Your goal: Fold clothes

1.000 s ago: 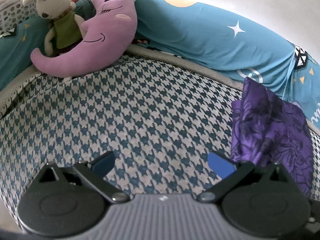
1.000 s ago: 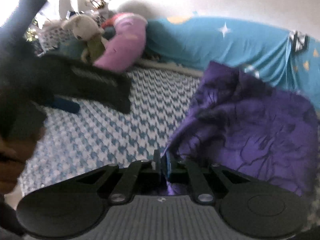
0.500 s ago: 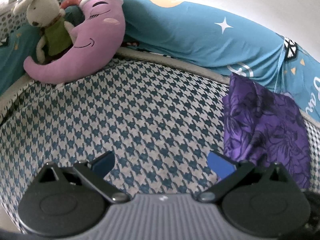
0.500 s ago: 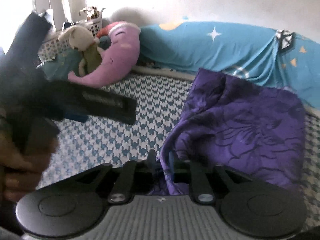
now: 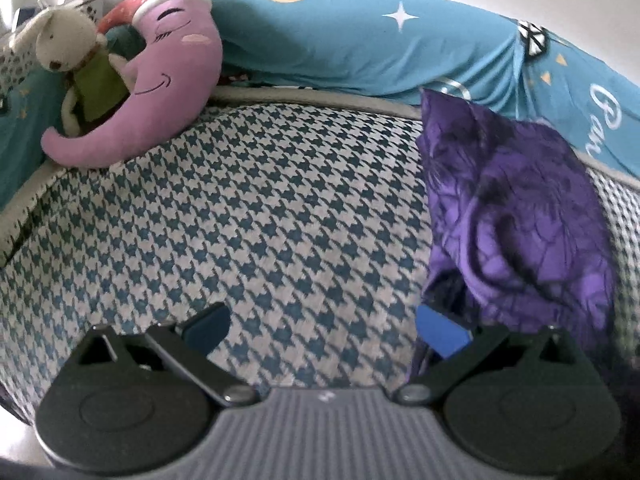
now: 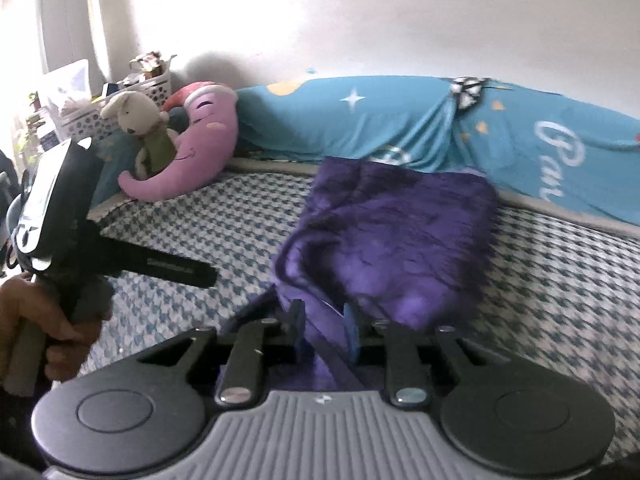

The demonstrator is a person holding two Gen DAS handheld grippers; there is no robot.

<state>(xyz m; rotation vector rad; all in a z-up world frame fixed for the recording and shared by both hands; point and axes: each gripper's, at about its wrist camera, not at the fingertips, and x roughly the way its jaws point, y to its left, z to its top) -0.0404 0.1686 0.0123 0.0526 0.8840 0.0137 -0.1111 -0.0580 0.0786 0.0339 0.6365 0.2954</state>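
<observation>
Crumpled purple cloth (image 6: 396,240), houndstooth bedsheet (image 5: 248,220)

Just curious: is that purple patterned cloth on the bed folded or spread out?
Folded, roughly: the purple patterned cloth lies doubled in a rumpled bundle on the houndstooth bed cover, not flat.

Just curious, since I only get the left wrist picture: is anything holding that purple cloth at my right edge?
Observer: Yes, the right gripper. A fold of the purple cloth runs between its jaws, which are opening.
Operator: And what carries my camera?
Observer: A person's hand, wrapped around the handle of the left gripper, holds it over the checked bed cover.
</observation>
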